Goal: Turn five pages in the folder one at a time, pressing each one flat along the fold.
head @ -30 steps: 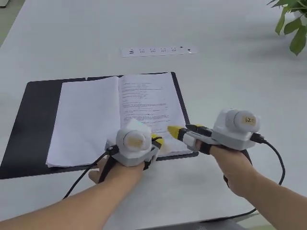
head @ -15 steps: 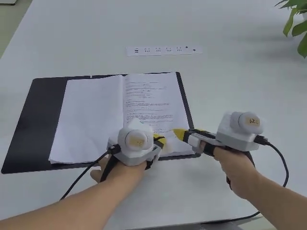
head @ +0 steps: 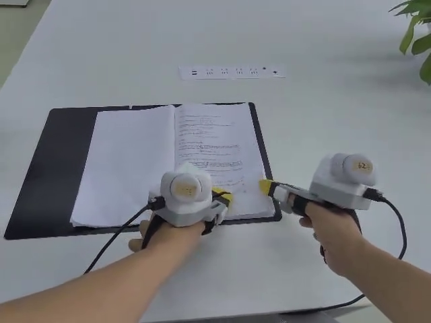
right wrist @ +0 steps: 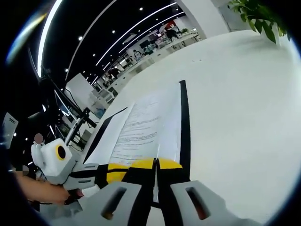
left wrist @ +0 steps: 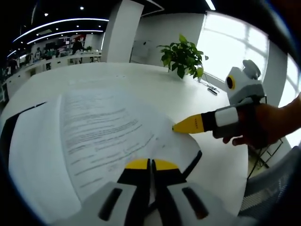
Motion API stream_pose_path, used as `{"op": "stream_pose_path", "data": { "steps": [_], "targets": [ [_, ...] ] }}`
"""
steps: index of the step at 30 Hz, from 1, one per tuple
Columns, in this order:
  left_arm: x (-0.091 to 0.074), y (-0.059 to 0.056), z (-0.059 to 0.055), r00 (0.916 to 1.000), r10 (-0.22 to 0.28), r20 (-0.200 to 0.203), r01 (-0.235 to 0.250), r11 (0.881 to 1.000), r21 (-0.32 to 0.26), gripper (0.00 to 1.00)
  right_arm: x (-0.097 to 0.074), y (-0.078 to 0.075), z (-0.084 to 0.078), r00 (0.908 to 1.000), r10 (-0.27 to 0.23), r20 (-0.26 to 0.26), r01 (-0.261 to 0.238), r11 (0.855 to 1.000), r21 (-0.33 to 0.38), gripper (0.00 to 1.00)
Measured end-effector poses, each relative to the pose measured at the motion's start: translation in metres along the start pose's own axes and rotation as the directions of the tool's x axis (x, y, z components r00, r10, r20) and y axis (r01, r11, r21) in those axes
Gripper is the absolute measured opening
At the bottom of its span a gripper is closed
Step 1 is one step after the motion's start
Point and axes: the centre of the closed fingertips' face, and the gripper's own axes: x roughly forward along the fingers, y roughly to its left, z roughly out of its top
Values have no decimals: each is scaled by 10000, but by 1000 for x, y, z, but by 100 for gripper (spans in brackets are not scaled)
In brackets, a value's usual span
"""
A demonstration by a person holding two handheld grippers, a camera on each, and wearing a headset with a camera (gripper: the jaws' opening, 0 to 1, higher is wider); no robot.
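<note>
Left hand-held gripper (left wrist: 151,164): jaws pressed together, nothing seen between them, tips over the near edge of the printed page (head: 215,151). Right hand-held gripper (right wrist: 155,164): jaws also together, tips at that page's outer edge; can't tell if a sheet is pinched. The open folder (head: 40,182) lies flat on the table (head: 323,101), straight ahead of the left hand-held gripper.

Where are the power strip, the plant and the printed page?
power strip (head: 232,71): head view, middle of its white body.
plant (left wrist: 183,59): left gripper view, its leaves.
printed page (head: 215,151): head view, middle of the text.
</note>
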Motion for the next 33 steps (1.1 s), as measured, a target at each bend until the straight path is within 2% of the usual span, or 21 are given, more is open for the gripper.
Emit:
{"op": "stream_pose_path", "data": {
  "steps": [3,7,13,17,20,22,26,33],
  "targets": [
    [-12,-1,-2,9998,-110,-134,114,9996,252,6,-3,10,10,9994,238,255,-245,9993,287,0],
    [-29,4,1,9998,-179,-86,183,9987,482,11,-11,36,22,9957,764,532,-793,9953,557,0],
    [-65,23,9,9998,51,216,-65,9979,651,17,-20,71,37,9830,1459,1116,-1581,9813,1101,0],
    [-98,42,11,9982,319,508,-350,9974,623,19,-23,103,46,9676,2022,1512,-2236,9644,1410,0],
    [-116,52,9,9969,489,622,-525,9970,576,20,-22,121,49,9598,2266,1654,-2515,9563,1494,0],
    [-130,61,6,9954,657,697,-696,9961,540,21,-20,139,51,9520,2510,1753,-2787,9476,1564,0],
    [-157,76,-1,9921,1011,745,-1046,9935,445,21,-13,164,51,9420,2804,1846,-3101,9375,1580,0],
    [-199,97,-7,9834,1492,1030,-1525,9880,252,23,5,210,42,9271,3335,1714,-3596,9201,1552,0]
  ]
}}
